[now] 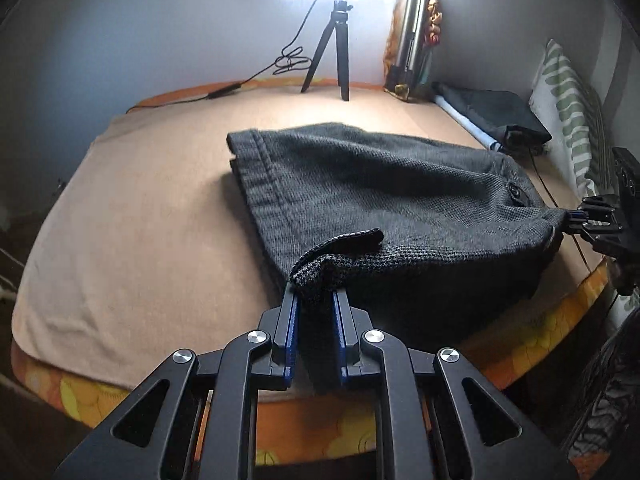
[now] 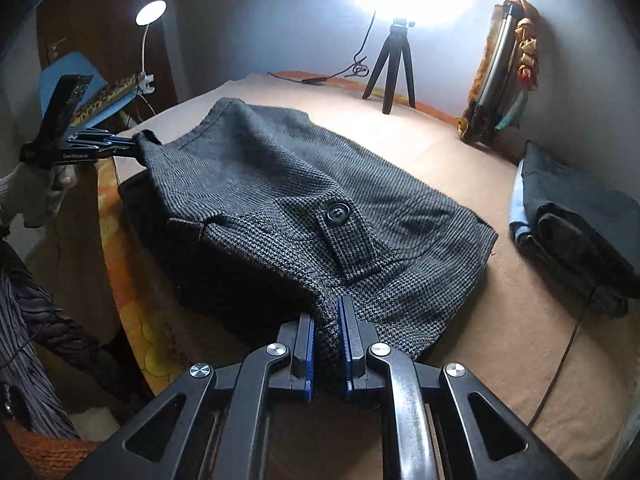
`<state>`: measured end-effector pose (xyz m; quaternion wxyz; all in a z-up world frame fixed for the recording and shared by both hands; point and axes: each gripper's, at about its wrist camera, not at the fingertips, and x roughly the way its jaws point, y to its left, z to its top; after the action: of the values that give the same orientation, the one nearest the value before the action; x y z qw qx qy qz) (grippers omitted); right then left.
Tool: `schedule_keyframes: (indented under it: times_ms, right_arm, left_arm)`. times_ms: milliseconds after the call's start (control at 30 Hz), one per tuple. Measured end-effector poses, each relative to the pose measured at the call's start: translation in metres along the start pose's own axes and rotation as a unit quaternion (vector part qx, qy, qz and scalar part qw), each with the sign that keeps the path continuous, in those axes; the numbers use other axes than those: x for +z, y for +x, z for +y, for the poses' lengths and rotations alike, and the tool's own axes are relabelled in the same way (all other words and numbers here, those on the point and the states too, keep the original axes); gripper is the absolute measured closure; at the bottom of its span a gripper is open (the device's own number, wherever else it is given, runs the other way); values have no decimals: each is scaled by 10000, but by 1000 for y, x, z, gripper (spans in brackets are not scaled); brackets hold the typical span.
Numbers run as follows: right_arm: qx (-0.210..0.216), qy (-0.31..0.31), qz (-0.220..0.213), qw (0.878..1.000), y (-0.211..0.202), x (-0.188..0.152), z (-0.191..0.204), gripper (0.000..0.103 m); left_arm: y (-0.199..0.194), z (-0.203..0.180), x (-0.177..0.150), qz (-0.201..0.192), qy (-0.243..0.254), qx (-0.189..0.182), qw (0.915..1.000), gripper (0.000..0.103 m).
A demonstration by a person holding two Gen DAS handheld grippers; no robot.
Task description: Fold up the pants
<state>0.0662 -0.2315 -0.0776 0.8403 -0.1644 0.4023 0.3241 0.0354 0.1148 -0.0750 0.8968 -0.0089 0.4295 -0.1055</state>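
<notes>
**What cannot be made out**

The lamp head above the black tripod (image 1: 334, 46) is washed out by glare, so its shape is lost. The lower layers of the grey pants (image 2: 304, 200) are covered by the top fold, and the cloth pinched inside the right gripper (image 2: 326, 312) is hidden between the pads. In the left wrist view, the right gripper (image 1: 576, 216) is cut off by the picture's edge. The contents of the patterned bag (image 1: 412, 40) are only partly seen

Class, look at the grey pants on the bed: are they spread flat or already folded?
Folded. The pants lie doubled in stacked layers on the bed, the left gripper and right gripper each pinching a near corner.
</notes>
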Motion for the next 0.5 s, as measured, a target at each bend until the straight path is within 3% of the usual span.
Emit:
schedule_keyframes:
  times_ms: [133,167,400,500]
  right_arm:
    - [-107,-186,69,9997,5,-2,7,94]
    - [-112,-213,73,9997,6,-2,8,94]
    - [-98,-349,265,9990,15,-10,11,92]
    - [19,-360,311,9989,12,-13,11,85]
  left_arm:
    - [-2,-3,-11,66,89,50,9999,92]
    - [-2,-4,-13,109,101,60,9999,96]
    - [0,-2,-34,428,79,104,9990,98]
    - [-16,5,-36,353,-63,167,9992,98]
